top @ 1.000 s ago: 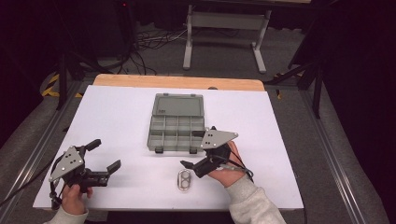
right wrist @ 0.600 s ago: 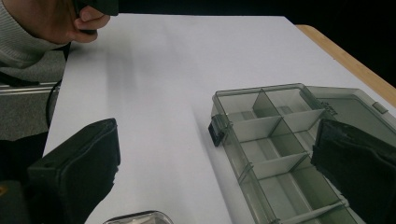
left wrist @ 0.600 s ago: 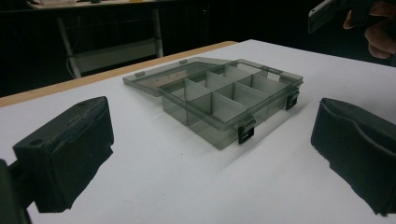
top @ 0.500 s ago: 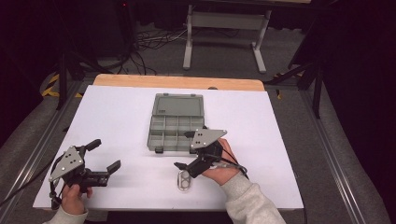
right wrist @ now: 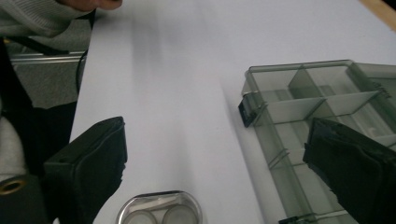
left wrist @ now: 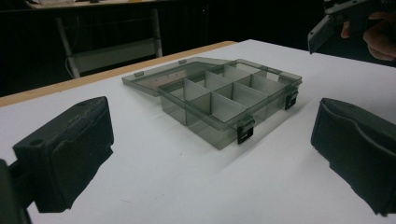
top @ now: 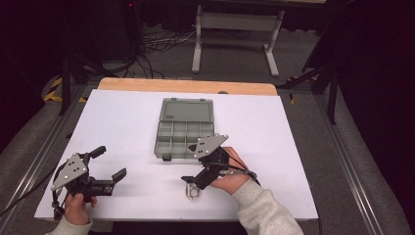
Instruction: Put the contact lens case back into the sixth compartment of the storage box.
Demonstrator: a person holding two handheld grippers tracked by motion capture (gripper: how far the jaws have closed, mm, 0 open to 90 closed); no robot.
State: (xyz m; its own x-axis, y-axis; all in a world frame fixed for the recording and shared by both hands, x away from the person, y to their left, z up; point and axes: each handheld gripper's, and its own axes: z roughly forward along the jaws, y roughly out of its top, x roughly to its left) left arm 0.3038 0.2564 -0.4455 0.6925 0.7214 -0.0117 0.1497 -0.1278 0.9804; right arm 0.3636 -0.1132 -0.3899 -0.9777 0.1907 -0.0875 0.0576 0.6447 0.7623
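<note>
Small oval metal case w/ two round wells (top: 192, 191) lies flat on white tabletop (top: 122, 122), just in front of open grey plastic compartment box (top: 184, 132). Right tongs (top: 192, 179) over it, jaws just narrowing, nothing gripped: lined up for pickup. Left tongs (top: 108, 162) open, empty, parked apart.

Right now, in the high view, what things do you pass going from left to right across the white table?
Left gripper → small silver case → right gripper reaching over it → the person's right hand. The open grey compartment box lies farther back.
</note>
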